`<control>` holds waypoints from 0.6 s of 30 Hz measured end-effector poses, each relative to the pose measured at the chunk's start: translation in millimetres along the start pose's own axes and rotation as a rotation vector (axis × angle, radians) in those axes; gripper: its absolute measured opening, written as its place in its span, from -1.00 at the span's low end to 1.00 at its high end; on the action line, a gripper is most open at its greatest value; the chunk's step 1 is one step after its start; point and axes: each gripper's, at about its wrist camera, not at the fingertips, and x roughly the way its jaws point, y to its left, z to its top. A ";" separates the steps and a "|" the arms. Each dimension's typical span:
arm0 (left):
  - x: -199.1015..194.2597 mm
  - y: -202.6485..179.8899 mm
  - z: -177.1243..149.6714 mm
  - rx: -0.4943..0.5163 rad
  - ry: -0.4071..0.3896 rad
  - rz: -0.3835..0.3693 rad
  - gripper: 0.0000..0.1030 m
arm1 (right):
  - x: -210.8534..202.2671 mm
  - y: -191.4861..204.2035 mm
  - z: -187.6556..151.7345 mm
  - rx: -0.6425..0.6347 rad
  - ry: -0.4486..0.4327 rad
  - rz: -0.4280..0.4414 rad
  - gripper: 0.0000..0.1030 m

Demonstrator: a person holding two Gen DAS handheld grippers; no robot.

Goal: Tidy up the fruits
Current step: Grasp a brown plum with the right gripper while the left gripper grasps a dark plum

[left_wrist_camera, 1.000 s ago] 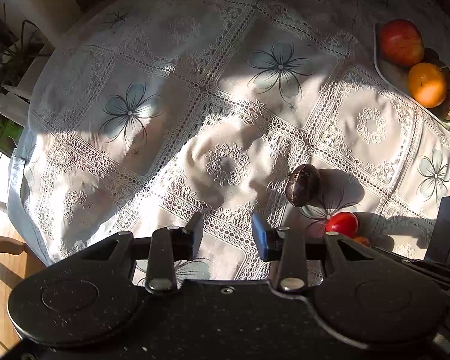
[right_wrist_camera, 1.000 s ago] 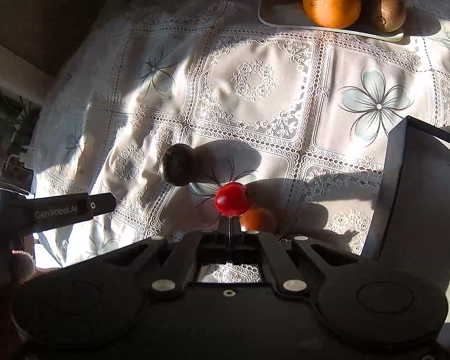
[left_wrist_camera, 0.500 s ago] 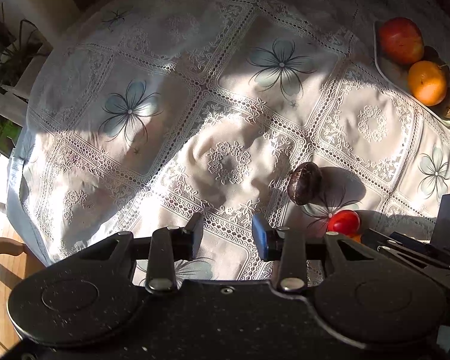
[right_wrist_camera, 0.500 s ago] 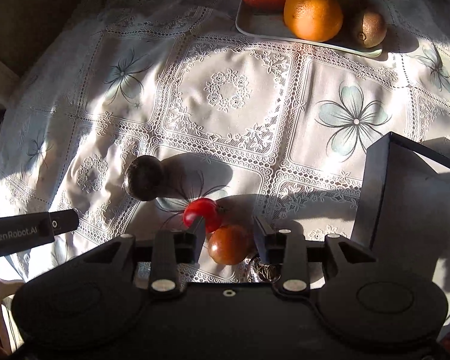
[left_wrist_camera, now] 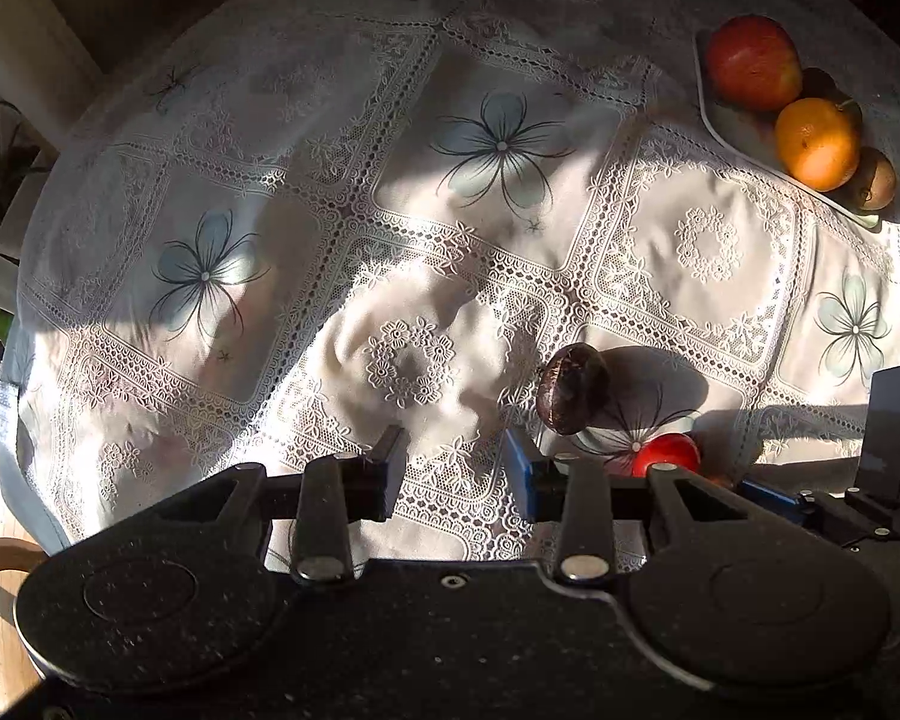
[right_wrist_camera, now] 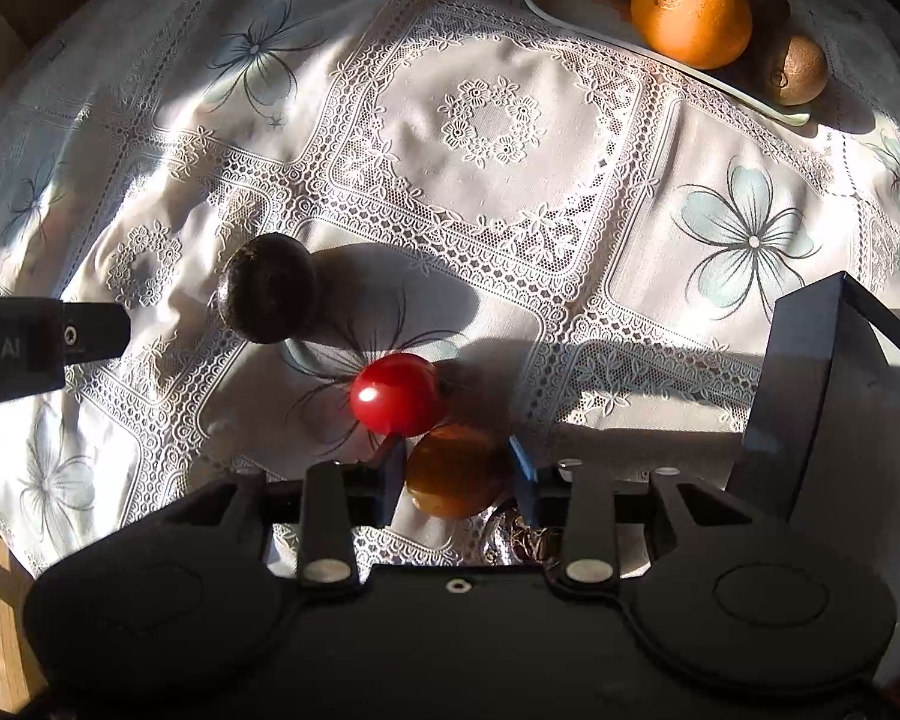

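Orange tomato (right_wrist_camera: 457, 471) between parted right tongs (right_wrist_camera: 456, 474), long axis crosswise, left tongs (left_wrist_camera: 455, 468) parted

The left gripper (left_wrist_camera: 455, 468) hung open above the lace tablecloth (left_wrist_camera: 390, 228) — a dark fruit (left_wrist_camera: 572, 388) and red tomato (left_wrist_camera: 666, 454) lay just right; apple (left_wrist_camera: 753, 64), orange (left_wrist_camera: 817, 143) and kiwi (left_wrist_camera: 875, 178) filled the far tray (left_wrist_camera: 727, 131).

White lace tablecloth (right_wrist_camera: 492, 192) with blue flowers; shiny red tomato (right_wrist_camera: 395, 394); orange orange (right_wrist_camera: 692, 10); dark brown fruit (right_wrist_camera: 267, 288).
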 end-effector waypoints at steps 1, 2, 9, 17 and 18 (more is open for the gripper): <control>1.8 -2.9 0.4 0.006 -0.008 -0.007 -0.09 | -3.7 -3.3 1.0 0.018 -0.005 0.022 -0.26; 4.0 -6.3 1.1 0.013 -0.015 -0.013 -0.09 | -8.4 -6.4 1.8 0.030 -0.012 0.042 -0.26; 18.1 -23.9 11.1 0.033 -0.042 -0.015 -0.10 | -47.7 -26.1 4.4 0.078 -0.100 0.078 -0.25; 35.2 -42.1 13.4 0.072 -0.023 -0.003 -0.09 | -70.5 -44.8 7.4 0.128 -0.151 0.081 -0.25; 37.5 -43.6 13.2 0.074 -0.023 -0.004 -0.06 | -75.0 -49.0 7.4 0.133 -0.156 0.080 -0.25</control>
